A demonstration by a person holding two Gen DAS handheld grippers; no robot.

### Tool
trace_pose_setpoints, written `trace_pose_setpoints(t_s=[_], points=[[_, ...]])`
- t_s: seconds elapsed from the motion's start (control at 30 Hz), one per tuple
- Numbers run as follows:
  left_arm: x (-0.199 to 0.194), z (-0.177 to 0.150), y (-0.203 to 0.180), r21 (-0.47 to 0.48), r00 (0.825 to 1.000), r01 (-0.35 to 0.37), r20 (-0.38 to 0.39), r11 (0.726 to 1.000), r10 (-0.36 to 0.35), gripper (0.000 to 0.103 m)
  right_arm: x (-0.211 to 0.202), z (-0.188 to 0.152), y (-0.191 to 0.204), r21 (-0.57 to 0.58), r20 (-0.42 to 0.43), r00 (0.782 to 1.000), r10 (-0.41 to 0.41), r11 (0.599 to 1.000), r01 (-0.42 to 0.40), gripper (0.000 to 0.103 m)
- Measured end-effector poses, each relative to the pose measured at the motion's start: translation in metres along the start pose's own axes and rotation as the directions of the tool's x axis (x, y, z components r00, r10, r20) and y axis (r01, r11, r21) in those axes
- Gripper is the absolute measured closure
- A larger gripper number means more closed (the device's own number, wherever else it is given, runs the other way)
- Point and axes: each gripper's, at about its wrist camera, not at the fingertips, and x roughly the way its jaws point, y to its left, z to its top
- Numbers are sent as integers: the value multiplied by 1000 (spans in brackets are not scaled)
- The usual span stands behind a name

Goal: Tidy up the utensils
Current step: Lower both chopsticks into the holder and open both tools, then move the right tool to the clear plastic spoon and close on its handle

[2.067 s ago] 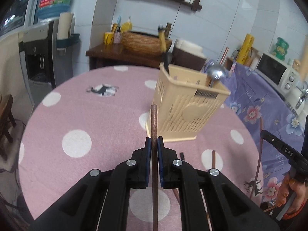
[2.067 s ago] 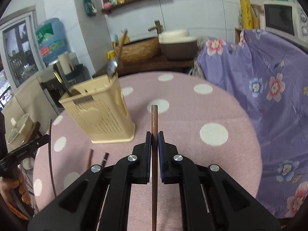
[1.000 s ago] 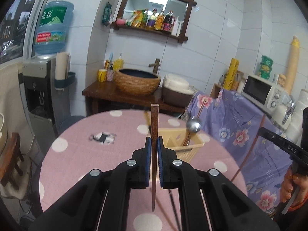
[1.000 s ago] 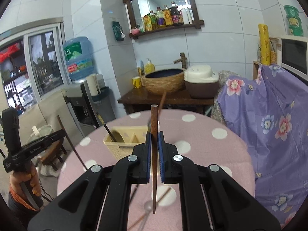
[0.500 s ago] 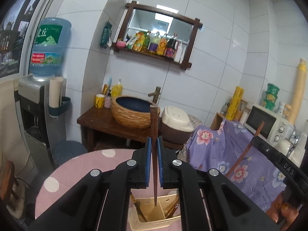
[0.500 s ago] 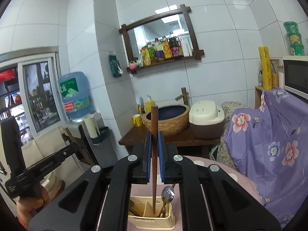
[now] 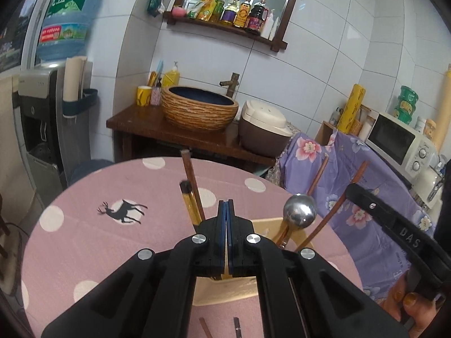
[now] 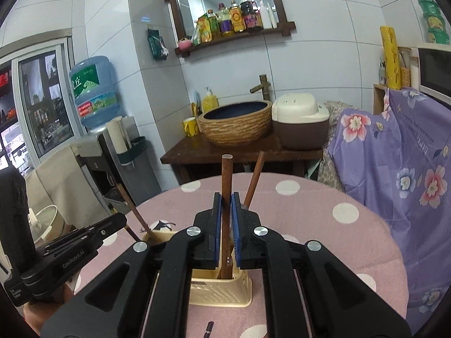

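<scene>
I am partway through sorting the utensils into the cream slotted plastic holder (image 8: 222,290) that is standing on the pink polka-dot round worktop (image 8: 324,225). My right tool (image 8: 224,219) is clamping a dark brown wooden chopstick (image 8: 226,180) upright, and its lower end is already dipping into a compartment of the holder; I judge it ready to let go. My left tool (image 7: 226,219) is pressed fully together with nothing between its pads, so it is carrying nothing.

Already standing in the holder I am seeing a steel ladle with a round bowl (image 7: 299,214), a reddish wooden chopstick (image 7: 189,186) leaning toward the far side, a pale bamboo stick with a dark tip (image 7: 187,201) beside it, and two more brown sticks (image 7: 318,176) slanting right. Which compartment each is sitting in I cannot tell, as my tools are hiding the holder's top.

Still waiting on the worktop, just in front of the holder, are a short brown stick end (image 7: 205,328) and a dark one (image 7: 237,327), both half hidden under my left tool.

Around me are a woven basin (image 8: 235,126), a rice cooker (image 8: 300,121) and a purple floral cloth (image 8: 408,169). Nothing is blocking the drop, though the crowded handles are leaving little room.
</scene>
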Motion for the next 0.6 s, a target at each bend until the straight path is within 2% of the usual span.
trace_pose_setpoints(t_s=[0.1, 0.13, 0.17, 0.2, 0.23, 0.27, 0.43, 0.6], points=[[-6, -11, -1, 20, 1000, 9, -2, 1000, -9, 100, -1, -11, -1, -16, 3, 1000, -4, 1000, 4, 91], [-10, -17, -1, 31, 1000, 5, -5, 1000, -5, 96, -3, -15, -1, -24, 1, 1000, -5, 1000, 5, 82], [-12, -22, -1, 38, 1000, 1, -8, 999, -1, 85, -5, -18, -2, -26, 1, 1000, -1, 1000, 1, 75], [-13, -27, -1, 42, 1000, -3, -12, 999, 4, 76, -8, -23, -2, -24, 5, 1000, 2, 1000, -2, 59], [-16, -34, 0, 42, 1000, -12, -15, 999, 13, 56, -12, -27, -2, -23, 14, 1000, 2, 1000, -1, 54], [-18, -42, 2, 38, 1000, -20, -18, 999, 20, 50, -17, -31, -2, -27, 22, 1000, -1, 1000, 2, 54], [-17, -83, 14, 36, 992, -56, -111, 998, 60, 49, -32, -61, 0, -82, -28, 998, -61, 995, 59, 54], [-17, -132, 30, 19, 973, -89, -212, 996, 91, 50, -34, -112, -7, -131, -148, 978, -145, 983, 126, 54]])
